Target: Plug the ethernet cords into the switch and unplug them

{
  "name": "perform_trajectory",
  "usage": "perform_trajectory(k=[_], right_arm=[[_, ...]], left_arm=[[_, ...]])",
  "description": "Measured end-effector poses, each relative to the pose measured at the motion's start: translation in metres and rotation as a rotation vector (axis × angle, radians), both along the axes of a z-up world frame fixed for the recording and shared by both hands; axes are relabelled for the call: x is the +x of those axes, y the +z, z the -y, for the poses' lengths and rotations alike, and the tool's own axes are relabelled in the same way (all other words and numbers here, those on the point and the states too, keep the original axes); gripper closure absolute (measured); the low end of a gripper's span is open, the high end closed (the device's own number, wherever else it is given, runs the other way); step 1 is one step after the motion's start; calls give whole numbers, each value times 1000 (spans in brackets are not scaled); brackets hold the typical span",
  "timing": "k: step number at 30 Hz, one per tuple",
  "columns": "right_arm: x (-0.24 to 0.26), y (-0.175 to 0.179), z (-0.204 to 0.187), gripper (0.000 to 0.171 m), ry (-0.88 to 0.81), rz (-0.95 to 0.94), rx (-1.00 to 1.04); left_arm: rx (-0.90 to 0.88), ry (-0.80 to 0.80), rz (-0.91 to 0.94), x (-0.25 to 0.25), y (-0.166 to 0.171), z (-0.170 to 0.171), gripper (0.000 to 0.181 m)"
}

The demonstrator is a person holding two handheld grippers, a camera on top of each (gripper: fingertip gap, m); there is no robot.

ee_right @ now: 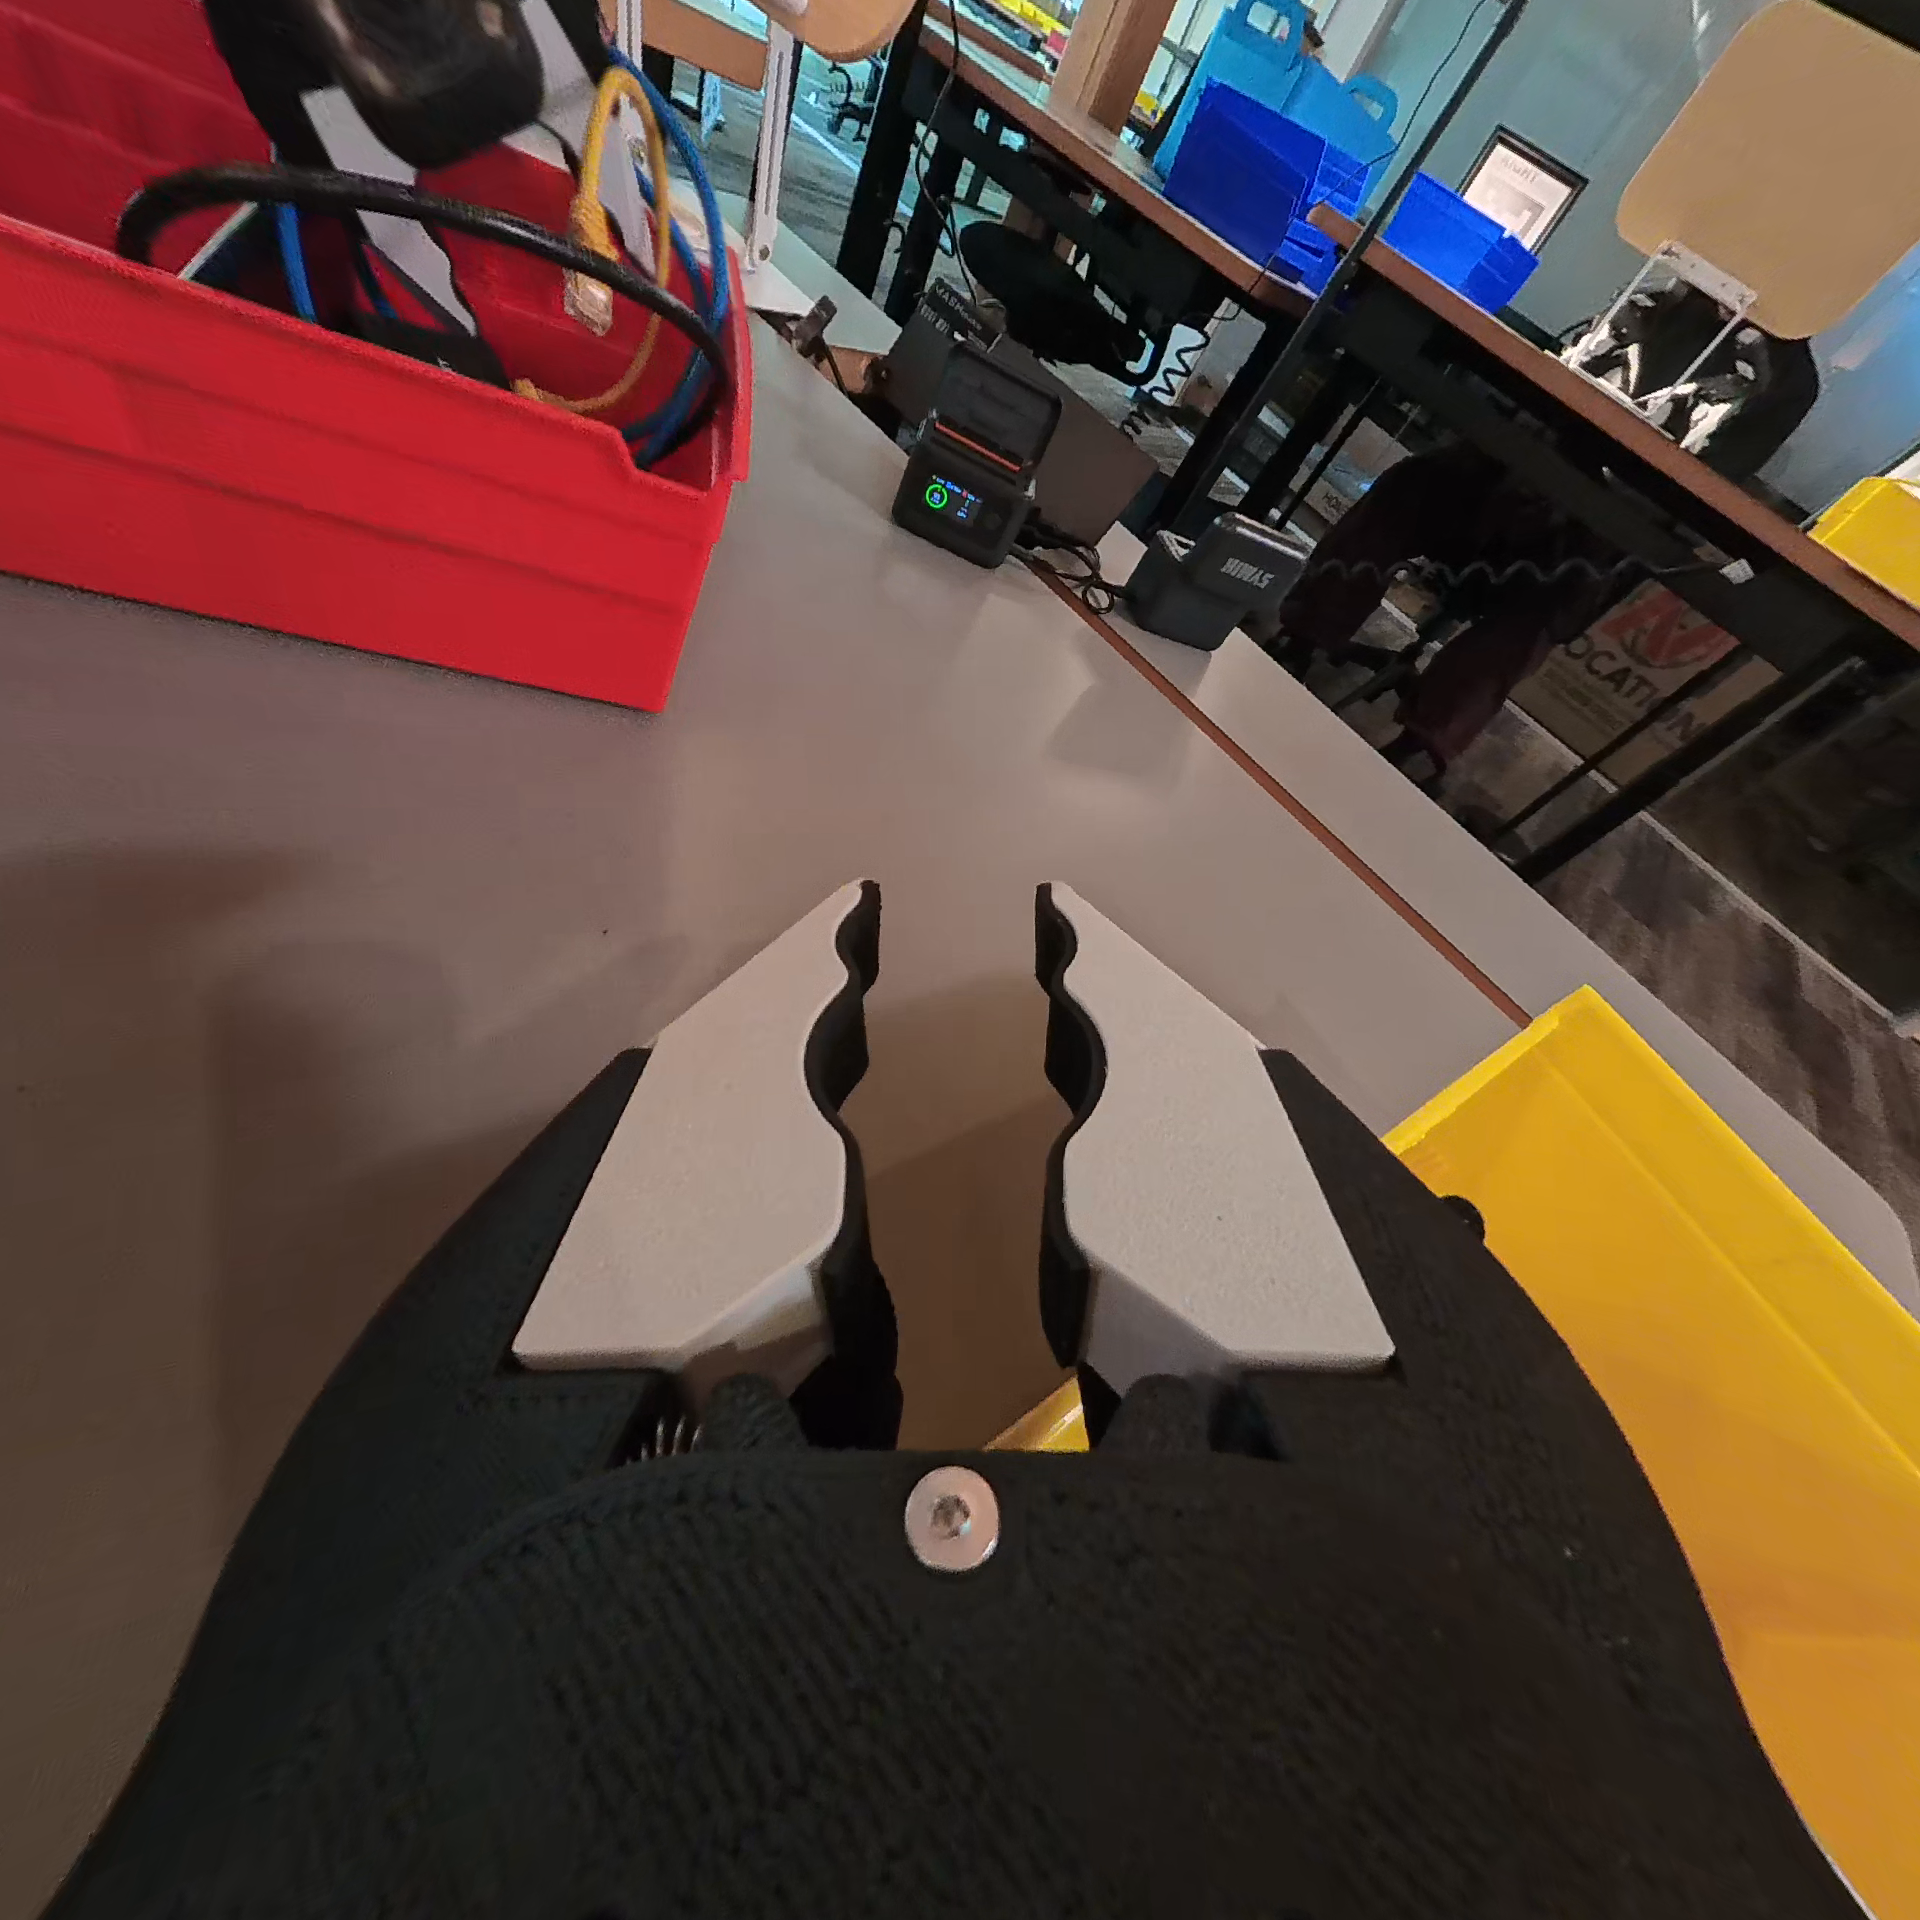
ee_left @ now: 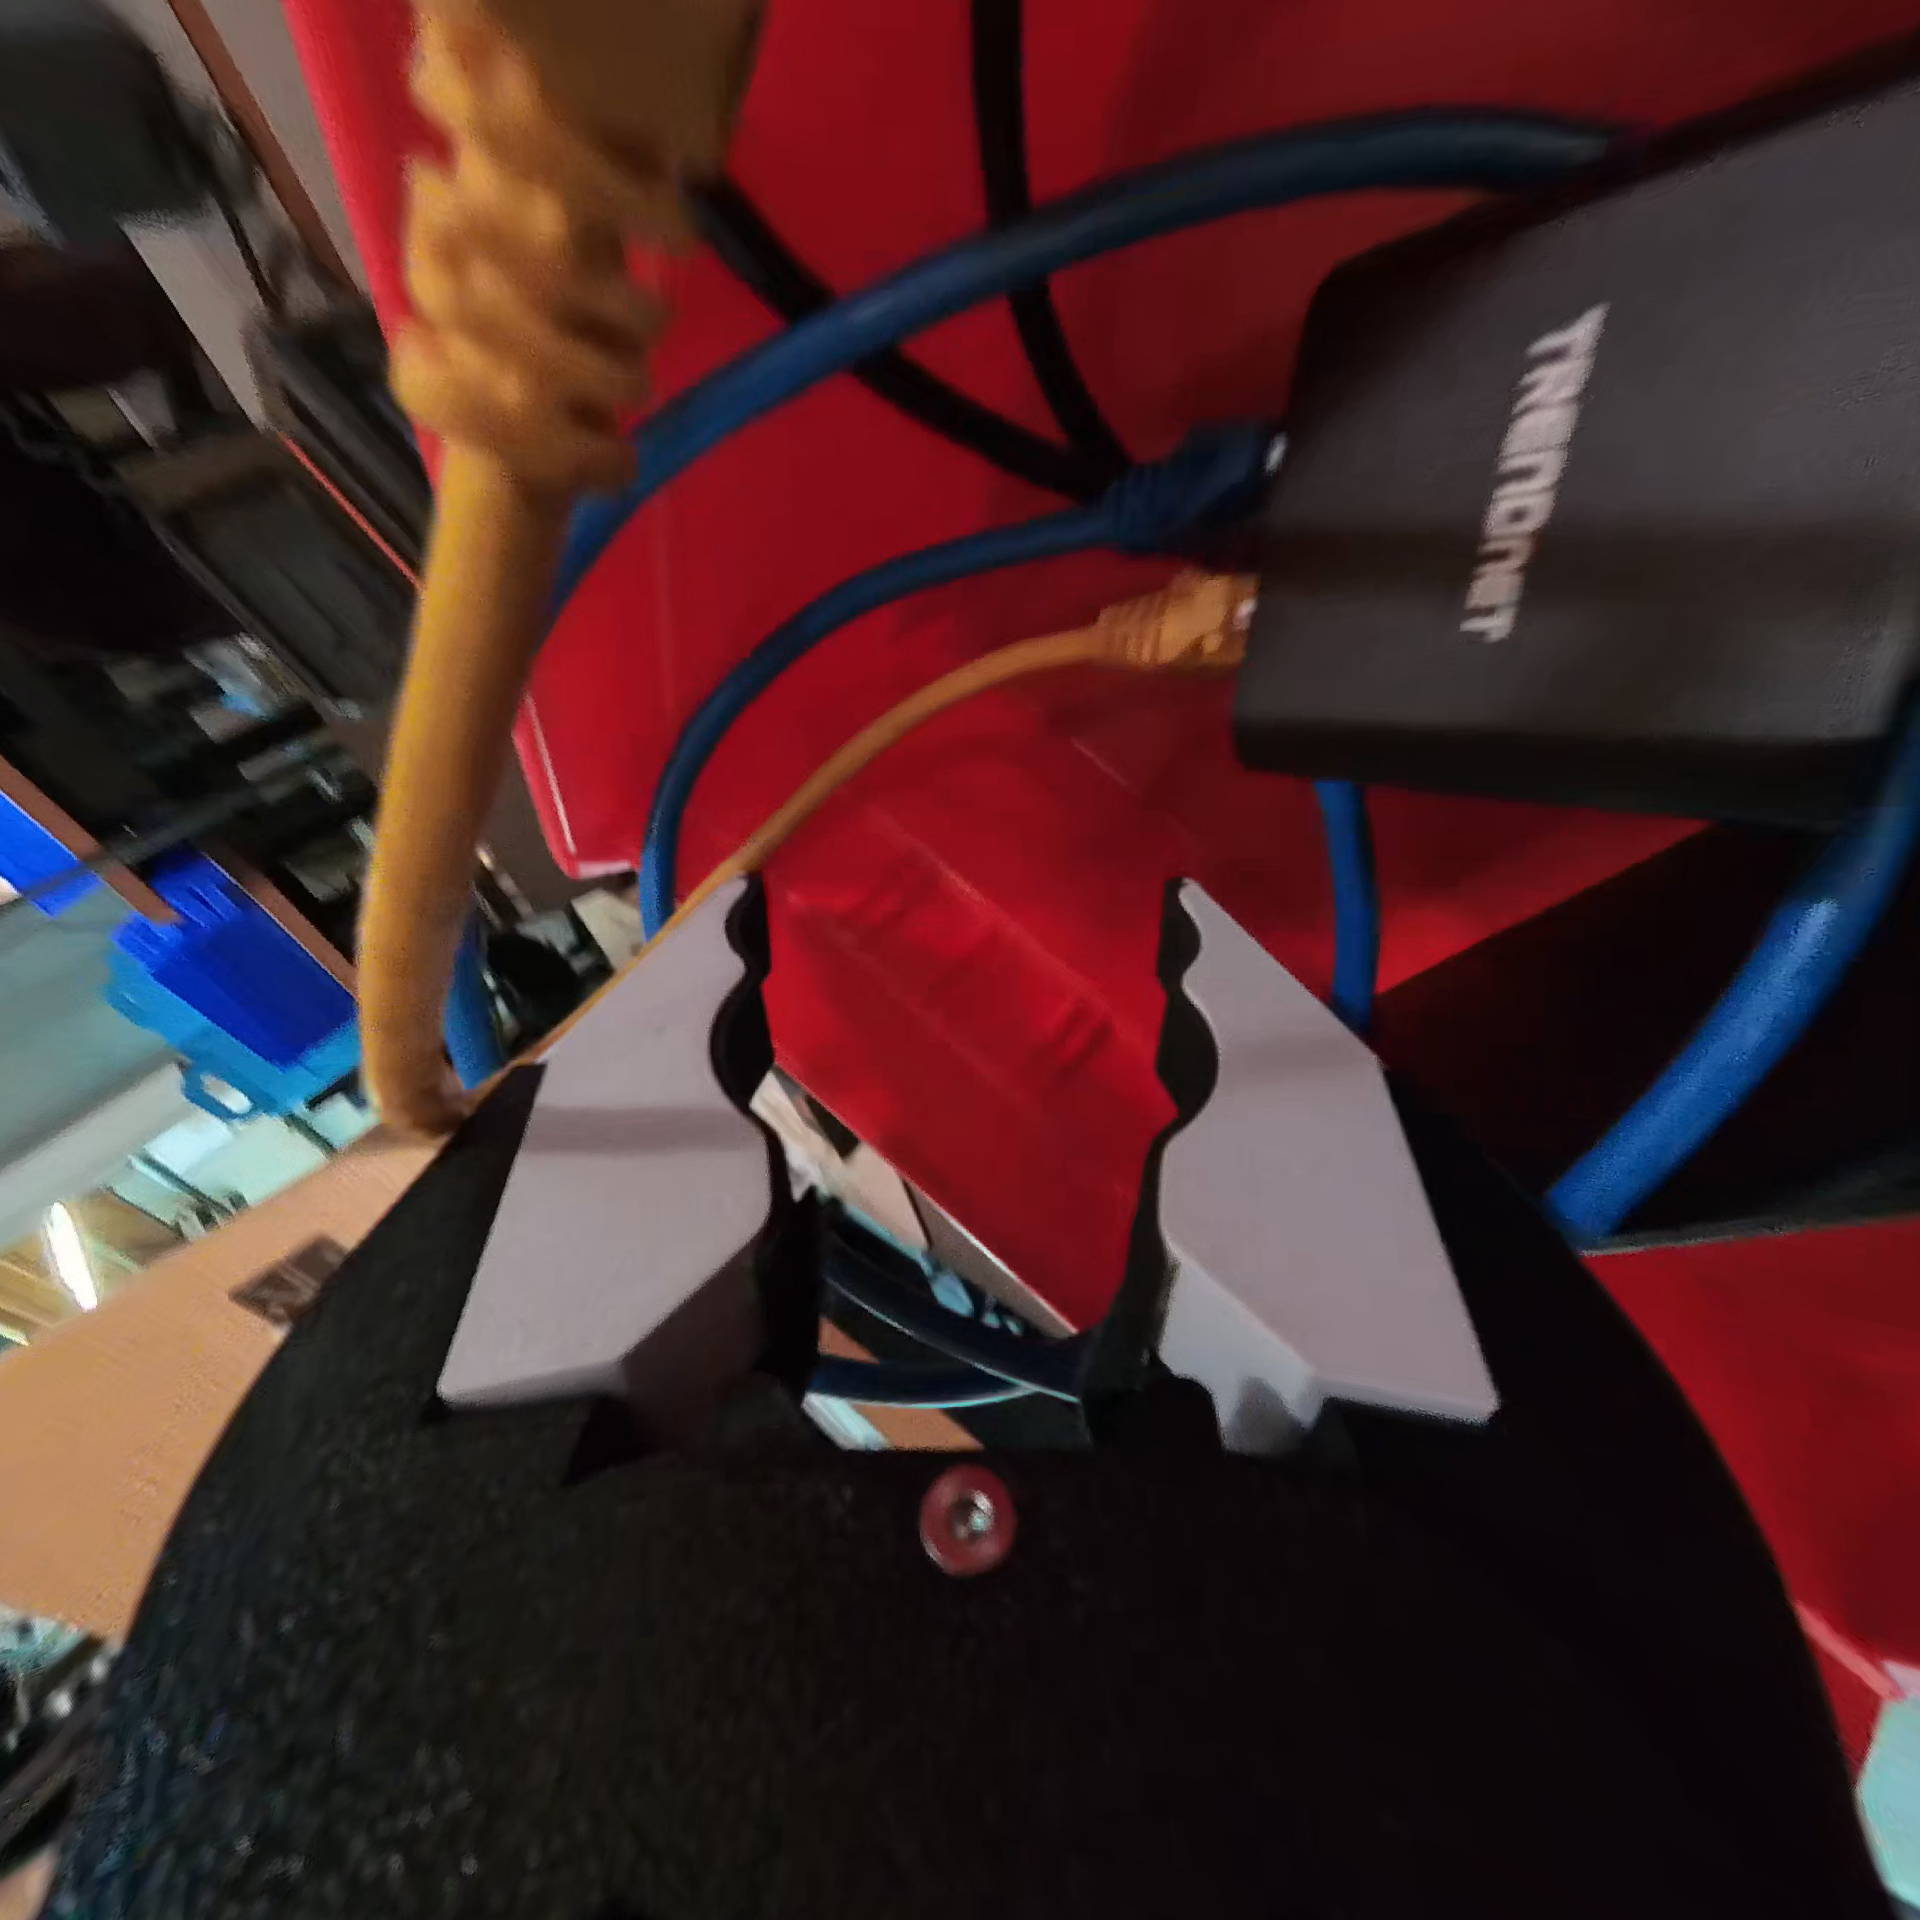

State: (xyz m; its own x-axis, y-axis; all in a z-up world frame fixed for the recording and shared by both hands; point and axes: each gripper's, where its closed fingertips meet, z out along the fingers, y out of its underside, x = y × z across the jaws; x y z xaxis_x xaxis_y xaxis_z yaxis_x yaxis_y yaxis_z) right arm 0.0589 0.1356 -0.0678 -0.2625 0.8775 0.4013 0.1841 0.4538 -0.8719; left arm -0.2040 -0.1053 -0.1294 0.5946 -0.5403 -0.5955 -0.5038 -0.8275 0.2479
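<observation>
In the left wrist view a black switch (ee_left: 1610, 499) lies in a red bin (ee_left: 935, 727). A blue plug (ee_left: 1195, 488) and an orange plug (ee_left: 1174, 629) sit in its ports. The orange cord (ee_left: 436, 779) runs behind my left finger and loops up to a free, blurred orange plug (ee_left: 540, 208) close to the camera. My left gripper (ee_left: 966, 904) is open and empty, short of the switch. My right gripper (ee_right: 956, 894) is open and empty over the grey table (ee_right: 520, 831). In the right wrist view the left gripper (ee_right: 395, 62) hangs over the red bin (ee_right: 364, 499), where the free orange plug (ee_right: 587, 270) dangles.
A blue cord (ee_left: 1714, 1039) loops around the switch and black cords (ee_right: 416, 208) lie in the red bin. A yellow bin (ee_right: 1662, 1299) stands beside my right gripper. A small black device with a screen (ee_right: 977, 468) and a black charger (ee_right: 1216, 582) sit near the table's far edge. Left tips to right tips: about 35 cm.
</observation>
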Motion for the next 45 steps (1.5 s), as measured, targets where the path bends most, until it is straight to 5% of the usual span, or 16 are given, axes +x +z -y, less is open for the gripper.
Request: perform_trajectory(k=[5, 10, 15, 18, 25, 29, 32, 45], right_arm=[[1, 0, 0, 143, 7, -1, 1], [-1, -1, -1, 143, 1, 3, -6], [-2, -1, 0, 143, -1, 5, -13], [-2, -2, 1, 143, 1, 9, -8], [-1, -2, 0, 143, 2, 8, -18], [-1, -3, 0, 143, 4, 13, -17], [-2, -6, 0, 143, 3, 21, -14], [-2, -12, -3, 144, 15, 37, 13]], left_arm=[[-81, 217, 3, -23, -3, 49, 104], [-1, 639, 165, -26, -2, 103, 106], [276, 761, 410, -11, 25, 82, 122], [269, 518, 480, 12, 41, 61, 119], [-4, 67, 209, 27, 36, 53, 118], [-14, -24, 210, 32, 27, 37, 112], [-93, -33, 162, 20, 18, 38, 77], [-514, -175, 228, 20, -13, 51, 96]])
